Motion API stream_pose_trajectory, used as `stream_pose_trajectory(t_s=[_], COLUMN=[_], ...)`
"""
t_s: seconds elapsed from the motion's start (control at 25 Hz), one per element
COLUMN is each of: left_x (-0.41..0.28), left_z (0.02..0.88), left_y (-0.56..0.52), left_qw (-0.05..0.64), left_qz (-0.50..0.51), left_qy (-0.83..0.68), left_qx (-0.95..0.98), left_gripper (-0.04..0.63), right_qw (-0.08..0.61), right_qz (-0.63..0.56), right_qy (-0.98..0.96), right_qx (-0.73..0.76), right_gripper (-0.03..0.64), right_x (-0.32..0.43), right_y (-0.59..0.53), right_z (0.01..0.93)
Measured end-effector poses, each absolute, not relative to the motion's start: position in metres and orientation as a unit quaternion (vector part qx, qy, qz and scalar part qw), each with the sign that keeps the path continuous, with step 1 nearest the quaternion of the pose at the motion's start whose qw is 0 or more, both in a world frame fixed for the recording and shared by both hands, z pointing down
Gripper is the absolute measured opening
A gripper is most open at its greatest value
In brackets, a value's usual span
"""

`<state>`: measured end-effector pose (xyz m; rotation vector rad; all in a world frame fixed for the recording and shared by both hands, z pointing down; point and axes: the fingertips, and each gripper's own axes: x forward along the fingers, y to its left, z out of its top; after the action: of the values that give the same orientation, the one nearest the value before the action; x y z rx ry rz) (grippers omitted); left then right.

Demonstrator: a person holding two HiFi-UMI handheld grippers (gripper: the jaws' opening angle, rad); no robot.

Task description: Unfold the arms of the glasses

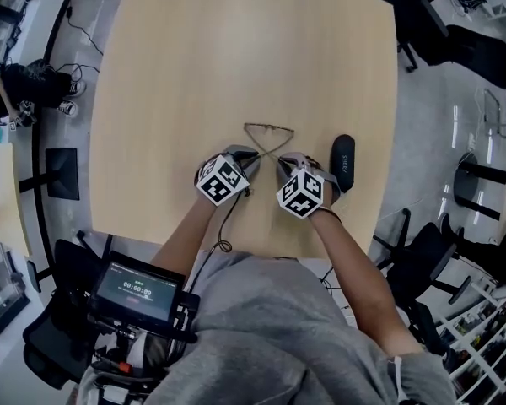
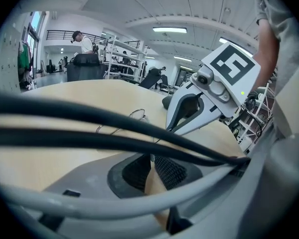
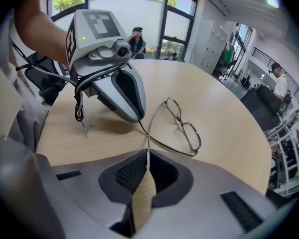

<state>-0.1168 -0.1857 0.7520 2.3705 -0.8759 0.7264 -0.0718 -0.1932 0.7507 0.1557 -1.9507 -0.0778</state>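
Observation:
Thin wire-framed glasses (image 1: 268, 132) lie on the wooden table (image 1: 194, 57), lenses away from me. Their two arms cross in an X and run back toward me. My left gripper (image 1: 248, 155) is shut on the tip of one arm. In the left gripper view the pads (image 2: 170, 171) pinch that thin arm, with the glasses (image 2: 132, 116) beyond. My right gripper (image 1: 286, 159) is shut on the other arm. The right gripper view has the arm rising from the closed jaws (image 3: 147, 159) to the glasses (image 3: 183, 125). The grippers sit side by side, almost touching.
A black glasses case (image 1: 343, 160) lies on the table just right of my right gripper. Grey cables (image 2: 89, 133) cross the left gripper view. The table's near edge is close behind the grippers. Office chairs (image 1: 422, 11) and people (image 3: 278, 88) are around the table.

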Motion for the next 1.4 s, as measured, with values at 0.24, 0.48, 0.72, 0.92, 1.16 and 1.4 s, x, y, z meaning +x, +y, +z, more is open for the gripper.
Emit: stream_pose_trajectory(t_s=[0.24, 0.48, 0.72, 0.92, 1.16, 1.4], left_x=[-0.106, -0.096, -0.098, -0.109, -0.132, -0.124], left_z=[0.753, 0.748, 0.74, 0.717, 0.69, 0.708], left_y=[-0.182, -0.183, -0.179, -0.162, -0.155, -0.214], left_qw=[0.275, 0.287, 0.292, 0.29, 0.295, 0.199], left_qz=[0.245, 0.223, 0.203, 0.183, 0.151, 0.23], left_qy=[-0.321, -0.319, -0.317, -0.293, -0.284, -0.315], left_qx=[0.873, 0.876, 0.879, 0.893, 0.9, 0.899], left_gripper=[0.026, 0.026, 0.026, 0.028, 0.029, 0.029], right_qw=[0.552, 0.541, 0.536, 0.536, 0.517, 0.504], right_qz=[-0.035, -0.044, -0.03, -0.008, 0.027, 0.069], right_qy=[-0.831, -0.839, -0.843, -0.843, -0.851, -0.852], right_qx=[0.055, 0.041, 0.027, 0.044, 0.085, 0.123], right_gripper=[0.021, 0.021, 0.022, 0.023, 0.023, 0.021], right_x=[-0.086, -0.096, -0.091, -0.08, -0.075, -0.083], right_y=[-0.18, -0.173, -0.167, -0.171, -0.187, -0.199], right_z=[0.754, 0.753, 0.757, 0.76, 0.75, 0.754])
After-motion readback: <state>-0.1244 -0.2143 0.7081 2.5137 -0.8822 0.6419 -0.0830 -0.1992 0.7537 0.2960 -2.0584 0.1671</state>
